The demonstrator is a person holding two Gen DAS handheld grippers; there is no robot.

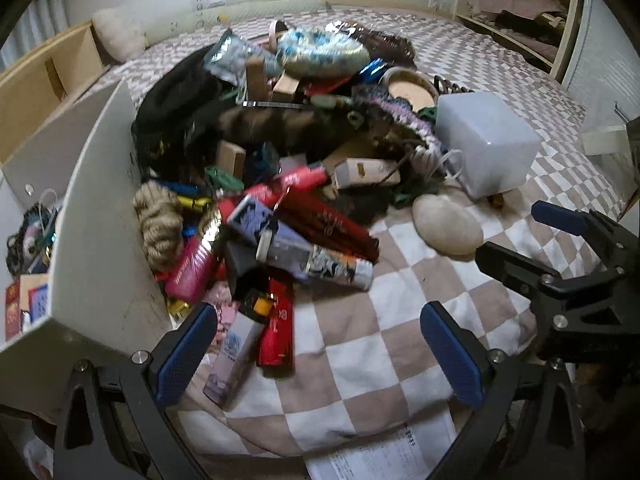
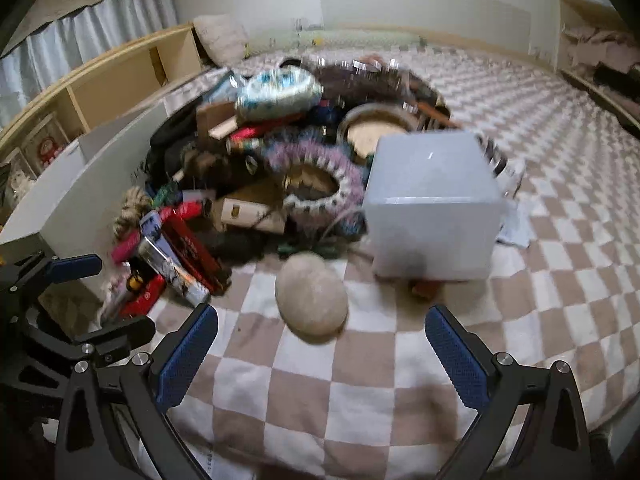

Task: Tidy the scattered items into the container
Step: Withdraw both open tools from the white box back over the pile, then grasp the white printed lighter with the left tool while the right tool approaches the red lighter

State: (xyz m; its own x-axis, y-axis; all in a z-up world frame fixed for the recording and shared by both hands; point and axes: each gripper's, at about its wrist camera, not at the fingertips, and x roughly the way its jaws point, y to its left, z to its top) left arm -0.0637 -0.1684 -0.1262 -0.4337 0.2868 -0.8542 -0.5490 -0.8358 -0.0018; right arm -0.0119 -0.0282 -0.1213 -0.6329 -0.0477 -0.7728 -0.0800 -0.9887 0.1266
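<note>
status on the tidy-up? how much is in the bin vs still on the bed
Early. A few items already sit in the grey container, seen past its wall at the left edge. Nothing is in hand: left gripper and right gripper are both open and empty. Left to do: nearly all of it, including the pile, the white cube and the beige oval pad on the checkered blanket.

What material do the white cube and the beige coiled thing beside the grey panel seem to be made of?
White cube: probably frosted plastic; smooth, matte, faintly translucent faces with a small glint on top.
Coiled thing: seemingly natural-fibre rope, with thick twisted strands and a rough tan surface.
</note>
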